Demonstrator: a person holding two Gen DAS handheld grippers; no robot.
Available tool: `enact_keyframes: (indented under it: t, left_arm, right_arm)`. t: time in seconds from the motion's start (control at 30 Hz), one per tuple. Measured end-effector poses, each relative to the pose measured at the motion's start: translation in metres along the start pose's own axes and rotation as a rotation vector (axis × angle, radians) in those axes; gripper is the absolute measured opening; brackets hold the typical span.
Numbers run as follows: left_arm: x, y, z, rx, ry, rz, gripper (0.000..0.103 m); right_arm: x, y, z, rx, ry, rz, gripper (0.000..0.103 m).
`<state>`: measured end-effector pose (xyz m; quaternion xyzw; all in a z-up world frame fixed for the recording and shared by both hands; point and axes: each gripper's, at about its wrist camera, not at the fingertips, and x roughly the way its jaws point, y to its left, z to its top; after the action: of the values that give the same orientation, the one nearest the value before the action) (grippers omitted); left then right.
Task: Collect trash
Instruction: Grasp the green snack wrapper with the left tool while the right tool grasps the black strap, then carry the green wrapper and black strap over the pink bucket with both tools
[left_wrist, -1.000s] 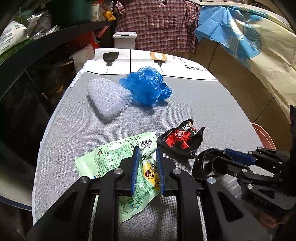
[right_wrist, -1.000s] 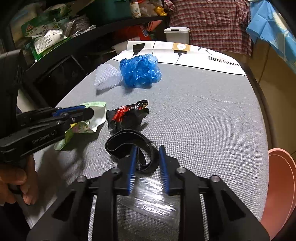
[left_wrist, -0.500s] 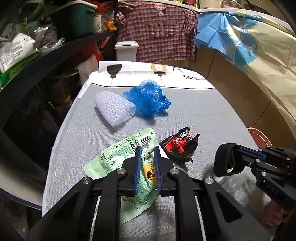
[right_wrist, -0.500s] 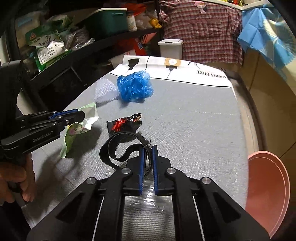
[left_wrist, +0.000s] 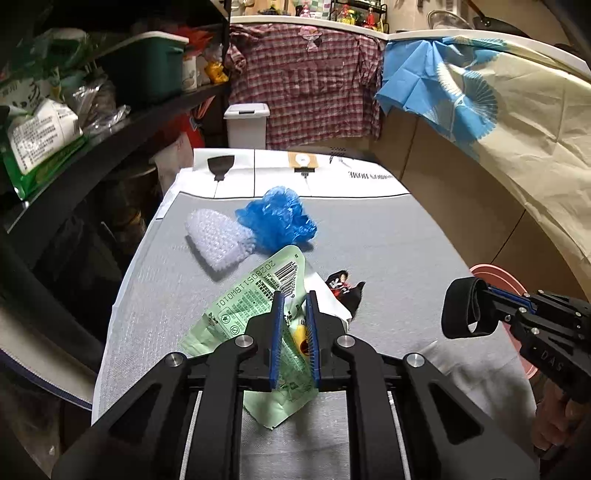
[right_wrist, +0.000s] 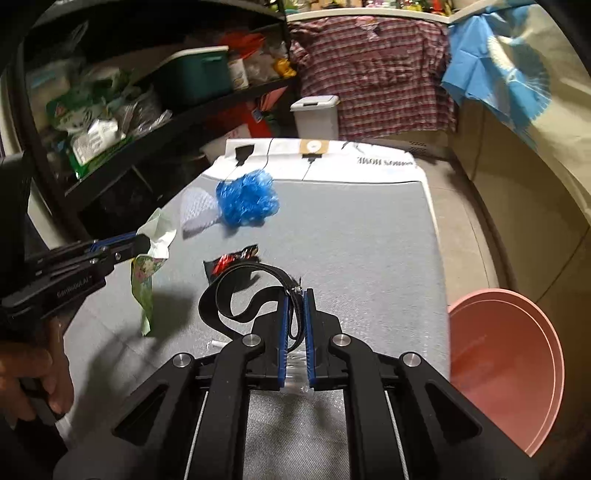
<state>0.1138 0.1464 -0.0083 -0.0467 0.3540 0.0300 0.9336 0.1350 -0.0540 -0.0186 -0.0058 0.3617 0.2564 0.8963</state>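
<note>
My left gripper (left_wrist: 293, 295) is shut on a green snack wrapper (left_wrist: 255, 295) and holds it lifted off the grey table; it also shows in the right wrist view (right_wrist: 142, 280). My right gripper (right_wrist: 295, 293) is shut on a black strap loop (right_wrist: 236, 291), held above the table; the strap also shows in the left wrist view (left_wrist: 460, 314). A red-black wrapper (left_wrist: 343, 290) lies on the table between them. A blue plastic bag (left_wrist: 277, 221) and a white foam net (left_wrist: 216, 240) lie farther back.
A pink bin (right_wrist: 506, 365) stands off the table's right edge. A clear plastic piece (right_wrist: 295, 373) lies under my right gripper. Dark shelves (left_wrist: 92, 122) with goods run along the left. A white lidded bin (left_wrist: 246, 123) stands behind the table.
Both grippers have risen, lifting the green wrapper and the black strap off the table. The right gripper closed on the strap a second ago.
</note>
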Motion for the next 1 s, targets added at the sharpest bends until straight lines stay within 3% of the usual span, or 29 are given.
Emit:
enact_keyframes:
  t: [0.7,1.0]
  left_arm:
    - [-0.05,-0.025,0.017,0.001,-0.111,-0.056,0.012]
    - [-0.059,-0.047,0.019,0.012,-0.116,-0.113,0.012]
  right_arm:
    - [-0.09,-0.034,0.024,0.07,-0.132,-0.069,0.008]
    - [-0.115,-0.048,0.027,0.068,-0.13,-0.102,0.008]
